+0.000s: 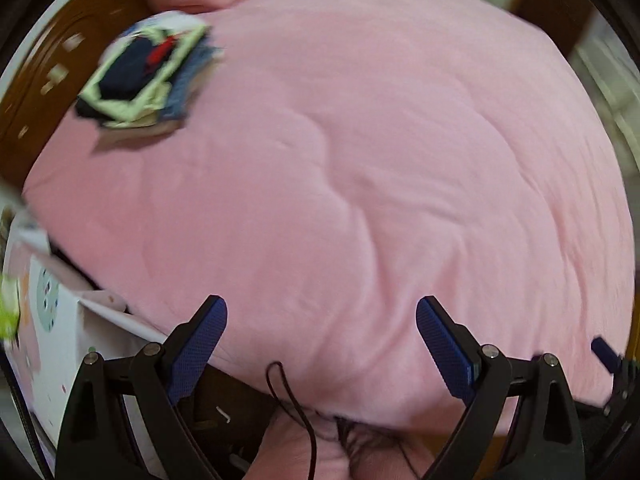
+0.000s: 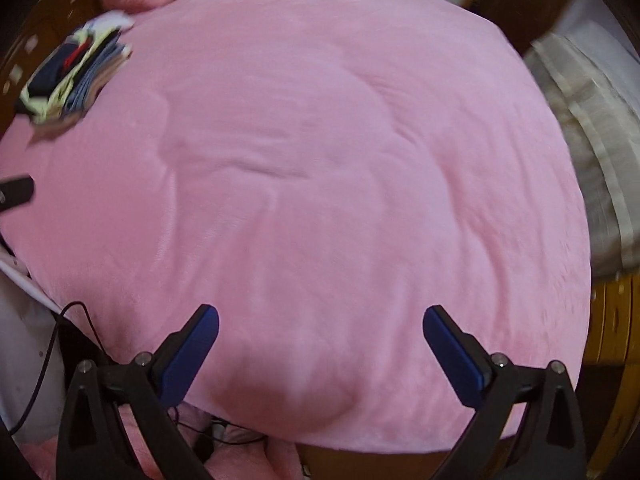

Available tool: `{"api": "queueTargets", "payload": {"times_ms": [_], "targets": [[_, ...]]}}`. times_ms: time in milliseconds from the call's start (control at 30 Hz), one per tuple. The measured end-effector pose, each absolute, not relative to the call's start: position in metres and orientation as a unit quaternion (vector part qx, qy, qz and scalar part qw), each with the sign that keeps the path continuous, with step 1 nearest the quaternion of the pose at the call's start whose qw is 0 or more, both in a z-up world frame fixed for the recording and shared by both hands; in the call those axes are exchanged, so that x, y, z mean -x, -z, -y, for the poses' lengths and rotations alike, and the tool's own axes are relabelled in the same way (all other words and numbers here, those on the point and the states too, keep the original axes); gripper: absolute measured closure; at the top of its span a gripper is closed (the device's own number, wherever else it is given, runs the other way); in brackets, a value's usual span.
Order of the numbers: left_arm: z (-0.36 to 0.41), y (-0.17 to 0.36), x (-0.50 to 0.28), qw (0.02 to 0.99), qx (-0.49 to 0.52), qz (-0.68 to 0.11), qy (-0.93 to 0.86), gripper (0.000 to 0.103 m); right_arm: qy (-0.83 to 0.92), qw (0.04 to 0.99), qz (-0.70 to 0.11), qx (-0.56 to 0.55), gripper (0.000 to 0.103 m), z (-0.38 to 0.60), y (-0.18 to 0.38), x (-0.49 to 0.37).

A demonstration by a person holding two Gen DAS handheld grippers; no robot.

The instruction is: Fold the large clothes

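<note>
A wide, soft pink fleece blanket (image 1: 360, 160) covers nearly everything below, with shallow creases running across its middle. The left claw (image 1: 322, 312) hangs above its near edge, blue-padded fingers (image 1: 200, 344) spread wide with nothing between them. Far off to the left, a folded stack of navy, cream and denim-blue clothes (image 1: 148, 76) rests on the blanket. A white printed cardboard box (image 1: 52, 320) sits beside the lower-left edge.

A stack of folded clothes (image 1: 148, 76) lies at the far left of the pink bed cover: a dark navy piece with a red mark on top, pale yellow-green under it, blue denim below; my views blur it
</note>
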State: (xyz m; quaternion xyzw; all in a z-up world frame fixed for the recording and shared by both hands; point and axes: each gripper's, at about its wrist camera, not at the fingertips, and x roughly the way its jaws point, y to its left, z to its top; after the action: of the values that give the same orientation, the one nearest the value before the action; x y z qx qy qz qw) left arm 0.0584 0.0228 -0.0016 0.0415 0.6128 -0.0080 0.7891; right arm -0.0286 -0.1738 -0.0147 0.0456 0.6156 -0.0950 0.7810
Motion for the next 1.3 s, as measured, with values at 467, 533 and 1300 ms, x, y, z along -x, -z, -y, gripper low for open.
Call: {"api": "queueTargets", "payload": {"times_ms": [467, 533, 1300], "targets": [[0.008, -0.074, -0.049, 0.814, -0.087, -0.566, 0.097, 0.008, 0.126, 0.754, -0.603, -0.226, 0.001, 0.191, -0.074, 0.054], [0.008, -0.085, -0.047, 0.823, -0.082, -0.553, 0.102, 0.008, 0.123, 0.766, -0.591, -0.218, 0.001, 0.183, -0.088, 0.048], [0.005, -0.094, -0.022, 0.828, -0.116, -0.537, 0.114, 0.001, 0.133, 0.81, -0.552, -0.144, 0.001, 0.142, -0.118, 0.058]]}}
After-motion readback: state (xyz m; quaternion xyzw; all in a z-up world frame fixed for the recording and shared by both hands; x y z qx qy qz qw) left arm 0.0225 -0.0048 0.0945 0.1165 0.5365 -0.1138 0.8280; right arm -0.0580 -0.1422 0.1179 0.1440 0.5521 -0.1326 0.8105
